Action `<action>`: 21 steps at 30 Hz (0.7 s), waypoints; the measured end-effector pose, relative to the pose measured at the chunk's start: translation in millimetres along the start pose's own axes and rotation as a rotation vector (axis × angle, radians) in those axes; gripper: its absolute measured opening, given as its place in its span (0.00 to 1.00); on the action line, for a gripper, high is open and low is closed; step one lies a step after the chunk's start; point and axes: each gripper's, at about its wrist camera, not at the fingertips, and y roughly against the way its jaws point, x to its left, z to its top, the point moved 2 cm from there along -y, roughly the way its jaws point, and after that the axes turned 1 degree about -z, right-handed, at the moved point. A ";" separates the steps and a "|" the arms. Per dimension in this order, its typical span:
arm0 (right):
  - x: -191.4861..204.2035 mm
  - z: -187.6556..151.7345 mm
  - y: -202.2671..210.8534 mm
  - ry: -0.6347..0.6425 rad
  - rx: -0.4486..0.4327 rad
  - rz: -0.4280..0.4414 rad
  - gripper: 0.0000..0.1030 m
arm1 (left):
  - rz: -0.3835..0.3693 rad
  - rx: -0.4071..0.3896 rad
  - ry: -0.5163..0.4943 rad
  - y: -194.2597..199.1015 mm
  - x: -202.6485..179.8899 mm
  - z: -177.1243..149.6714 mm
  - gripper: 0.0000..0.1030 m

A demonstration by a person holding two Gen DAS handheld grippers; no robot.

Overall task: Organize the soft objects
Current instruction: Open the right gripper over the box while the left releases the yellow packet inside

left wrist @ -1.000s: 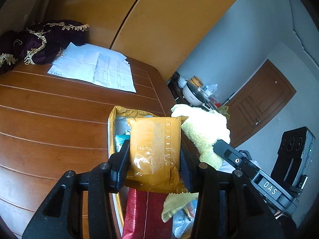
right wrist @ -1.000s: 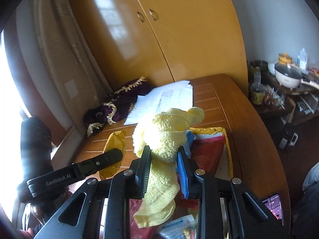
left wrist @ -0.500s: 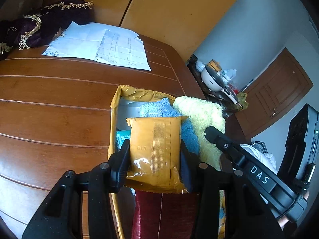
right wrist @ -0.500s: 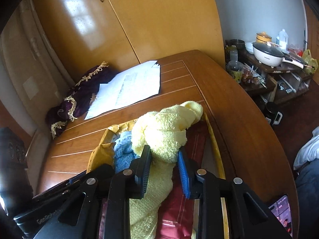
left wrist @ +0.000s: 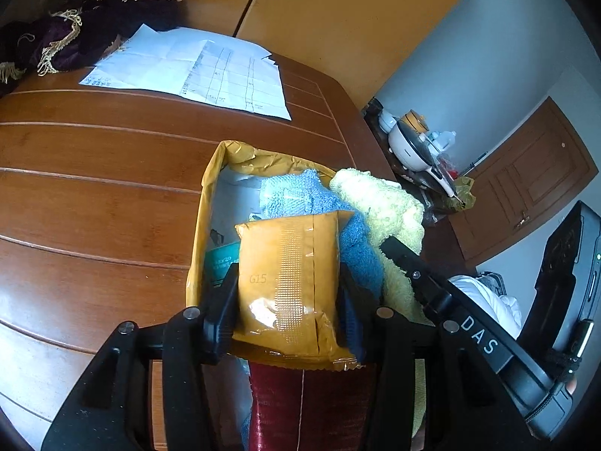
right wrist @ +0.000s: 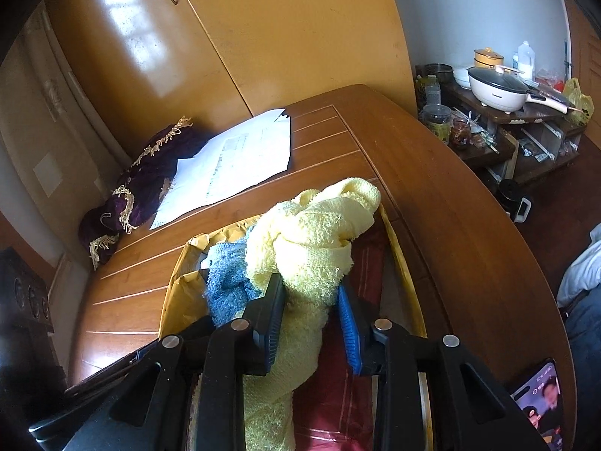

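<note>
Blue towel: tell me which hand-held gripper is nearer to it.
Left. The left hand-held gripper, clamping the orange packet, sits directly against the blue towel; the right hand-held gripper grips the yellow towel beside it.

Yellow towel (right wrist: 311, 248) bunched over blue towel (right wrist: 229, 282); orange packet (left wrist: 289, 285) upright.

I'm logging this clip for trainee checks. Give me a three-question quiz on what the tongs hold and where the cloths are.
1. True or false: the left tongs are shut on a yellow packet.
2. What do the right tongs grip? A) blue cloth B) yellow towel C) papers
3. Fill in: the blue cloth lies in the ___.

Key: 1 true; 2 B, the yellow towel; 3 box.
</note>
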 end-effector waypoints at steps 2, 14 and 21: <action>-2.0 0.0 1.3 -0.006 -0.004 0.014 0.30 | -0.013 0.011 0.011 1.2 2.1 0.1 0.45; 4.6 -3.7 46.7 -0.032 -0.122 0.052 0.60 | -0.108 0.005 -0.043 13.1 0.3 -3.6 0.66; 18.7 -13.7 72.2 -0.007 -0.158 0.103 0.65 | -0.190 -0.019 -0.024 31.9 2.9 -8.9 0.74</action>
